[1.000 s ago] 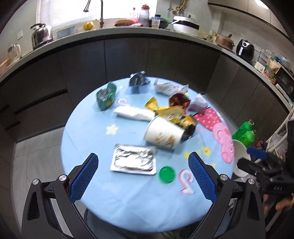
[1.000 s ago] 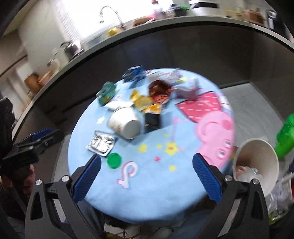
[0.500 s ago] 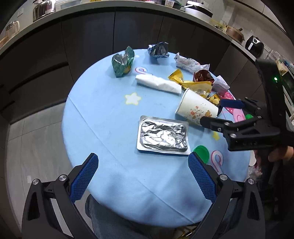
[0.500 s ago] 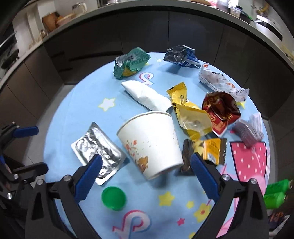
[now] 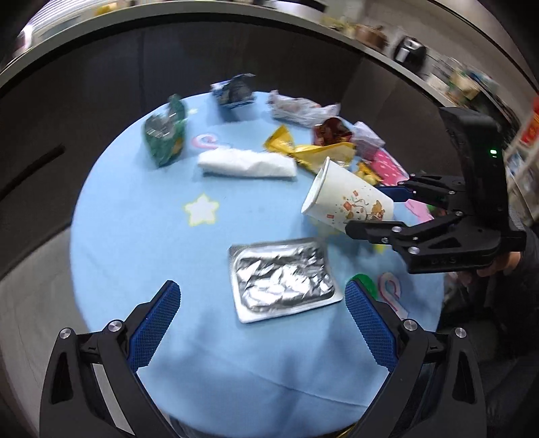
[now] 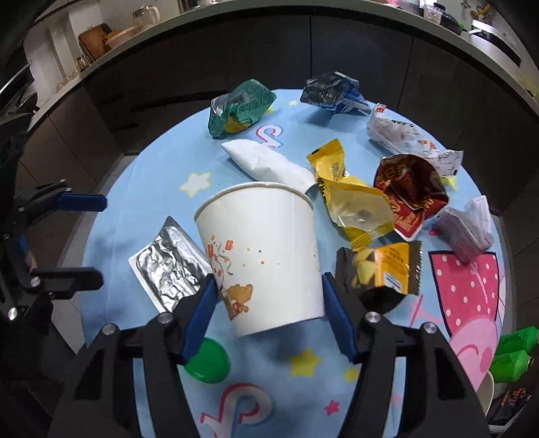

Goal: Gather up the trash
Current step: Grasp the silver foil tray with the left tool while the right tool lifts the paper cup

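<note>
Here, right gripper (image 6: pixel 266 303) clamps the paper cup (image 6: pixel 266 256); left gripper (image 5: pixel 262 323) spread apart over foil tray (image 5: pixel 283 279).

Matte black plastic two-finger grippers (image 5: pixel 259 323) (image 6: pixel 266 313), blue ridged pads (image 5: pixel 153 325), silver screws, green indicator light (image 5: pixel 493 151); possibly dark sleeve (image 5: pixel 530 249) behind.

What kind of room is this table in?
Most likely a home kitchen: a long counter over dark cabinets curves behind the round table, with a kettle and pots on the counter.
</note>
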Demonstrator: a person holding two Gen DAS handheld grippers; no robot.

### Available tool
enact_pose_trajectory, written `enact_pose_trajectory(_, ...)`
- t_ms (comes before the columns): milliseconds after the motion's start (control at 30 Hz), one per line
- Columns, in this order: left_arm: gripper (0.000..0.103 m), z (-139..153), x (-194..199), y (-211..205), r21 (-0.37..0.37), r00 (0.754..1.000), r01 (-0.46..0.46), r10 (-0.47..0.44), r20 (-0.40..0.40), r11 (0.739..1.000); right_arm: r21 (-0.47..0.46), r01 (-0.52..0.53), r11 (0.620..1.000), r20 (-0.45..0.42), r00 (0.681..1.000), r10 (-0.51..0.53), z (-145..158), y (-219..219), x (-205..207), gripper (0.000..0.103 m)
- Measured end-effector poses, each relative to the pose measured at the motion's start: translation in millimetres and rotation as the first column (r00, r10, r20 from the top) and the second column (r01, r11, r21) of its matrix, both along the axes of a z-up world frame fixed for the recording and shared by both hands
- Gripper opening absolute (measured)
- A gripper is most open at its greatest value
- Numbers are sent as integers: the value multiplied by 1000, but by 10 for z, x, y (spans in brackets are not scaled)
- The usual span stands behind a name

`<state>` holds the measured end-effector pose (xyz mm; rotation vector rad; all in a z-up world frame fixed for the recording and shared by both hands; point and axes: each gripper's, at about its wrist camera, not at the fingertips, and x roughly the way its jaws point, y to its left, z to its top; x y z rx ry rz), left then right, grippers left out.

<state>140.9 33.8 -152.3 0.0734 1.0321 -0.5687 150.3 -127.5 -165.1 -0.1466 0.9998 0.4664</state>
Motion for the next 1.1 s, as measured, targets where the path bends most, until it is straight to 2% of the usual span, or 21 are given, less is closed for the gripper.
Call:
enact_pose_trajectory(133, 94, 23, 204, -211, 40, 986, 161, -162, 33, 986, 88, 91, 992, 22, 995, -93, 184, -280, -316, 63)
enact_pose_trajectory(267, 94, -64, 421, -489, 66, 945, 326, -326, 1, 943, 143, 187, 972, 17, 981, -191, 237, -562, -603, 64)
enact_pose_trajectory(467, 94, -308, 591, -760, 38, 889, 449, -442, -117, 893, 167, 281, 945, -10, 959, -283, 212, -835, -901, 64)
enact_pose_trajectory(600, 94, -414, 490, -739, 65, 875, 473, -459, -156, 879, 169, 298, 940, -9, 954, -300, 204, -881, -934, 65)
enact_pose_trajectory(767, 93, -415, 201, -572, 81, 899, 428, -415, -143, 900, 193, 281, 940, -7, 958, -285, 202, -858, -910, 65)
enact_pose_trajectory(800, 92, -413, 138, -555, 85, 903, 420, -407, -139, 903, 200, 276, 940, -9, 960, -280, 193, -835, -905, 65)
enact_pose_trajectory(833, 86, -420, 105, -557, 100, 911, 406, -392, -132, 909, 206, 273, 940, -10, 961, -276, 185, -818, -905, 65)
enact_pose_trajectory(933, 81, -506, 83, -578, 192, 954, 290, -268, -136, 937, 220, 262, 940, -15, 964, -266, 160, -769, -931, 65)
enact_pose_trajectory(1067, 80, -471, 115, -583, 145, 972, 193, -169, -161, 970, 227, 266, 937, -11, 963, -270, 159, -776, -1001, 65)
enact_pose_trajectory(1100, 75, -470, 111, -598, 146, 975, 181, -158, -159, 972, 229, 269, 936, -10, 962, -274, 164, -789, -1013, 65)
